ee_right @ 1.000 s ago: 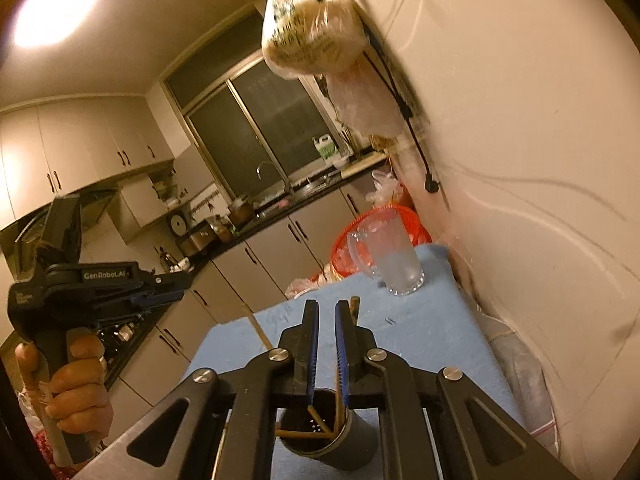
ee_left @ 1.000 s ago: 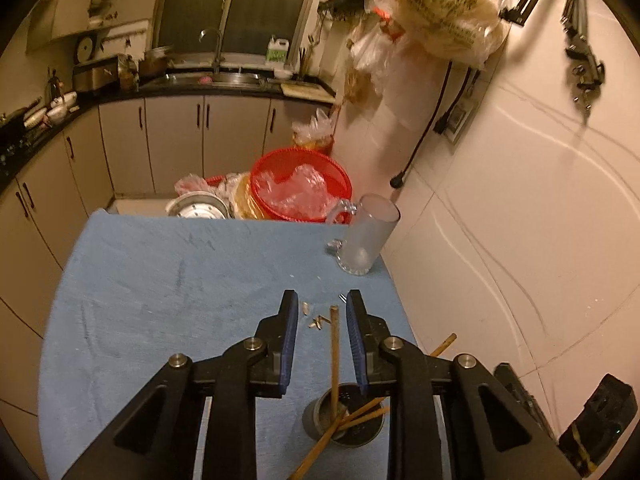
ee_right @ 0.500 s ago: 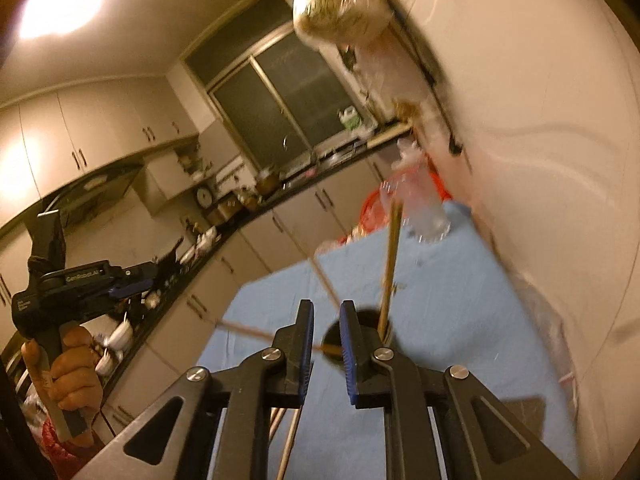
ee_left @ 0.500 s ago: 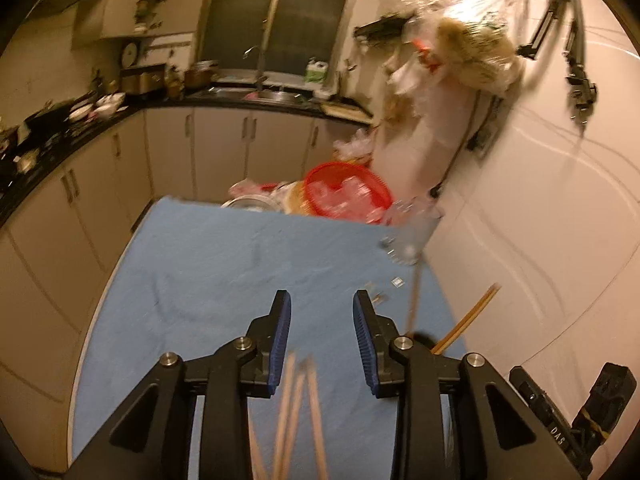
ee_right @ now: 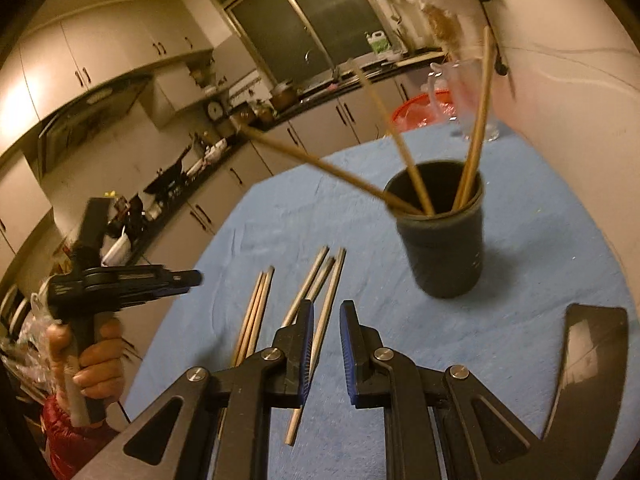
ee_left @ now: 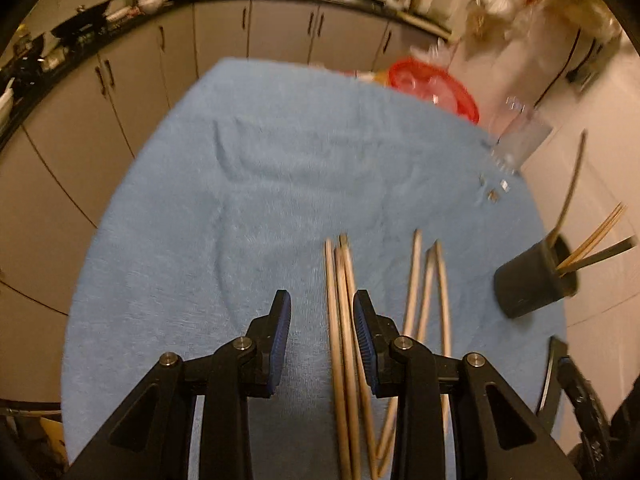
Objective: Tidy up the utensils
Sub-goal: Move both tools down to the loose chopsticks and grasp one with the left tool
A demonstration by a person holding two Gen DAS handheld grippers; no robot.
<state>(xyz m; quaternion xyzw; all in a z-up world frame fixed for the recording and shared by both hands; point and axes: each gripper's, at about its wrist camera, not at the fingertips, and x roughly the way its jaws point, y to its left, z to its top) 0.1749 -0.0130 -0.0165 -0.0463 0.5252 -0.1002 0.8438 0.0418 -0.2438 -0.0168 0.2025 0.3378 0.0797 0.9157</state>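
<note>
Hovering over loose chopsticks (ee_left: 340,320) – left gripper (ee_left: 322,320) jaws apart, right gripper (ee_right: 325,334) jaws narrow, both empty.

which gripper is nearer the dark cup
Right. The right gripper sits just short of the cup; the left gripper is farther off, over the loose chopsticks.

- The left wrist view looks steeply down past the left gripper (ee_left: 322,328) onto the desk (ee_left: 240,200), close above it.
- The right wrist view looks at a shallower slant past the right gripper (ee_right: 326,336), toward the kitchen beyond.
- Both share the chopsticks (ee_left: 340,320) (ee_right: 256,312), lying ahead of each gripper, and the dark cup (ee_left: 528,284) (ee_right: 444,240).
</note>
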